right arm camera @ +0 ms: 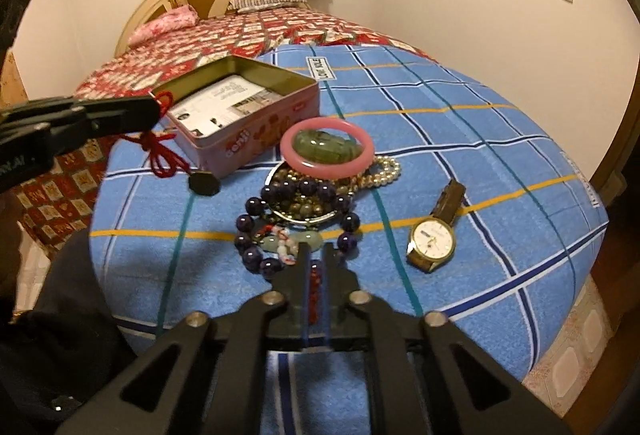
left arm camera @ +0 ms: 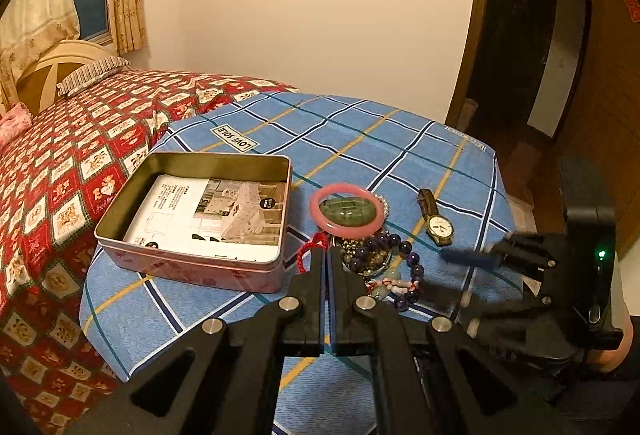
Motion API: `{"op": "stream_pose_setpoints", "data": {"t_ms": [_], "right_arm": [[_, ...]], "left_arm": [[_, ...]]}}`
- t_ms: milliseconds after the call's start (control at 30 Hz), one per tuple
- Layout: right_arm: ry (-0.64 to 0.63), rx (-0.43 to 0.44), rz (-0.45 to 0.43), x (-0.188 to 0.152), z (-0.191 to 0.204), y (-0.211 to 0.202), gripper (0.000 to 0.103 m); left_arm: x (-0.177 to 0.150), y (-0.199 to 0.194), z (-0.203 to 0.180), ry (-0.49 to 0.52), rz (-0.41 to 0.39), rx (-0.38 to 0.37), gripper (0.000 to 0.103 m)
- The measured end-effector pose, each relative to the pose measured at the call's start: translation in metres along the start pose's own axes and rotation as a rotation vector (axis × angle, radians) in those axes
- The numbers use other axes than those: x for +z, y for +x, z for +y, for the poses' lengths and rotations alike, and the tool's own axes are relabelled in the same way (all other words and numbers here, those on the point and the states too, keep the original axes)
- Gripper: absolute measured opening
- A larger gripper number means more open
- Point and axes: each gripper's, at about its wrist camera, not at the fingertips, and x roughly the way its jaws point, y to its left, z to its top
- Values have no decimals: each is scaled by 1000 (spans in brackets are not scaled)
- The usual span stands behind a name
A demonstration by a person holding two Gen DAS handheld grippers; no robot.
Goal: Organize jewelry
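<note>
Left tongs (right arm camera: 154, 111) clamped on red cord (right arm camera: 162, 155), pendant (right arm camera: 205, 183) dangling beside tin (right arm camera: 256, 123); right tongs (right arm camera: 316, 249) slightly parted over purple bead bracelet (right arm camera: 256, 231).

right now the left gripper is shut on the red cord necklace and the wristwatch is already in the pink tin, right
Not quite. The wristwatch lies on the blue checked cloth, outside the pink tin, as the right wrist view shows. The left gripper is indeed shut on the red cord necklace.

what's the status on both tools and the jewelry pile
Left tool shut on red cord necklace, lifted beside open pink tin. Right tool open over purple bead bracelet.
</note>
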Motion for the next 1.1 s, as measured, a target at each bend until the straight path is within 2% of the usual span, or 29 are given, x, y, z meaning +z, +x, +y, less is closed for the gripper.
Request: {"op": "stream_pose_setpoints", "data": {"t_ms": [33,67,133,200,300,500,833,1100], "right_arm": [[-3,2,9,0,0,2,55],[-4,7,11,0,1,3,60],[-18,11,33,-1,3,9,53],[-27,15,62,-3,4,15,34],[-36,27,87,-5,5,20,13],[-33,11,34,-4,3,8,11],[-22,7,-56,18,2,-16,11],[-36,18,-103,35,5,-28,11]], "left_arm": [[0,1,0,0,2,1,0],[-1,1,0,-1,2,1,0],[-1,1,0,-2,2,3,0],[-1,2,1,-4,4,2,0],[-1,2,2,-8,6,2,0],[-1,1,3,-10,4,4,0],[6,-8,9,-19,-21,14,0],[21,-23,30,-43,-75,50,0]]}}
